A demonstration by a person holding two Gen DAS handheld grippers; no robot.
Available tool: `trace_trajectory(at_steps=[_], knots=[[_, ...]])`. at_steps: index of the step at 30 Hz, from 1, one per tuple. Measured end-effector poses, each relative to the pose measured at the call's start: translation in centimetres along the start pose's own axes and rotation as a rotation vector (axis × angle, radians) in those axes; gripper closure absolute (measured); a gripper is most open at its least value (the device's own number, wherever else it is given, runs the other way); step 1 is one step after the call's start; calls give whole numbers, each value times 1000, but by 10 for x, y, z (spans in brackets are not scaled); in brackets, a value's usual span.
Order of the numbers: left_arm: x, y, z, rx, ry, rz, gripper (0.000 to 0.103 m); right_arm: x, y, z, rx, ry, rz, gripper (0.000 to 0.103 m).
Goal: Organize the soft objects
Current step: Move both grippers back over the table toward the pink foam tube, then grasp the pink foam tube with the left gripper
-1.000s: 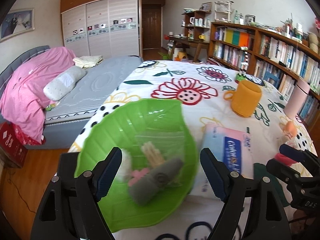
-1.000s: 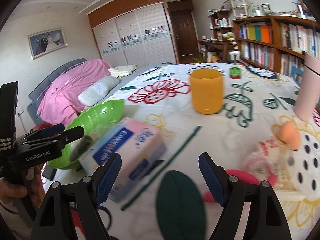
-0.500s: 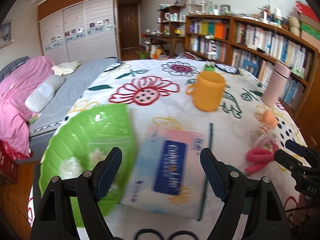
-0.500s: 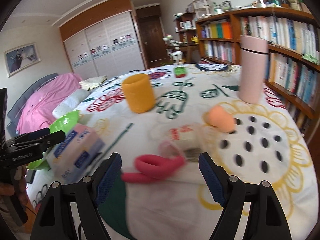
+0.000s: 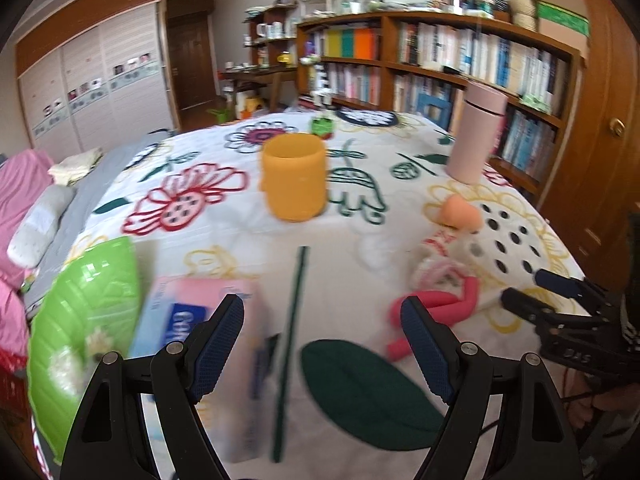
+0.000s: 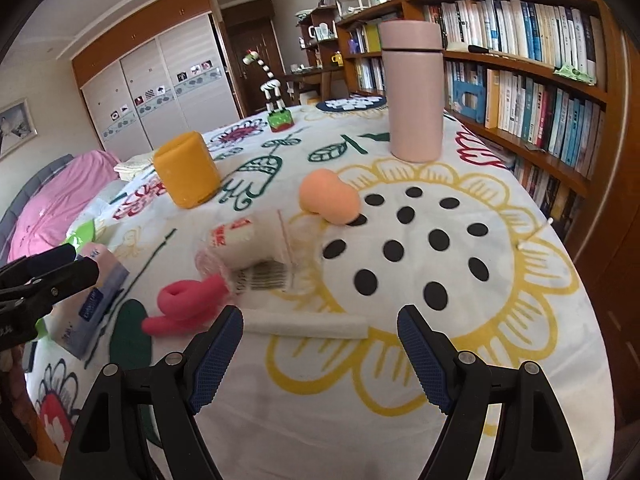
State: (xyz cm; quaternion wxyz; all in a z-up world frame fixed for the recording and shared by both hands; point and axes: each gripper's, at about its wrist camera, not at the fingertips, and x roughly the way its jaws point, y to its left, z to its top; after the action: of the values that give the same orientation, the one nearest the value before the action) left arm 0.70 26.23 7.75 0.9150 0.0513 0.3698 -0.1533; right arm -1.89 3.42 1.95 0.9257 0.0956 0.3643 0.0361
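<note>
A green leaf-shaped bowl (image 5: 92, 300) with small soft items in it sits at the table's left, beside a pink and blue tissue pack (image 5: 192, 320). A pink foam twist (image 6: 184, 300), a clear bag with a white roll (image 6: 244, 252), a white foam stick (image 6: 308, 326) and an orange sponge (image 6: 328, 198) lie mid-table. My left gripper (image 5: 322, 344) is open and empty above the cloth, between the tissue pack and the pink twist (image 5: 436, 312). My right gripper (image 6: 320, 352) is open and empty, just in front of the white stick.
An orange cup (image 6: 186, 170) and a tall pink flask (image 6: 414, 92) stand farther back, with a zebra figure (image 6: 274, 96) behind. A cotton swab (image 6: 534, 234) lies at the right. Bookshelves (image 6: 540, 92) run along the right; a bed (image 5: 24, 184) is left of the table.
Both views have swung right: the left gripper left the green bowl and now faces the middle of the table. The right gripper moved over to the white stick and sponge.
</note>
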Motion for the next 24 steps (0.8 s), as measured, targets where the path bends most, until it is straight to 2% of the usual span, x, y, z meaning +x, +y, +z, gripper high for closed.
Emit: trace_trajectory(at_steps=[9, 20, 24], knots=[[32, -38, 2, 66, 54, -129, 22, -2, -18, 1, 41, -15, -9, 20], [63, -50, -3, 58, 129, -280, 21, -3, -27, 6, 76, -32, -3, 20], [67, -54, -7, 63, 142, -301, 22, -3, -28, 8, 84, -41, -1, 20]])
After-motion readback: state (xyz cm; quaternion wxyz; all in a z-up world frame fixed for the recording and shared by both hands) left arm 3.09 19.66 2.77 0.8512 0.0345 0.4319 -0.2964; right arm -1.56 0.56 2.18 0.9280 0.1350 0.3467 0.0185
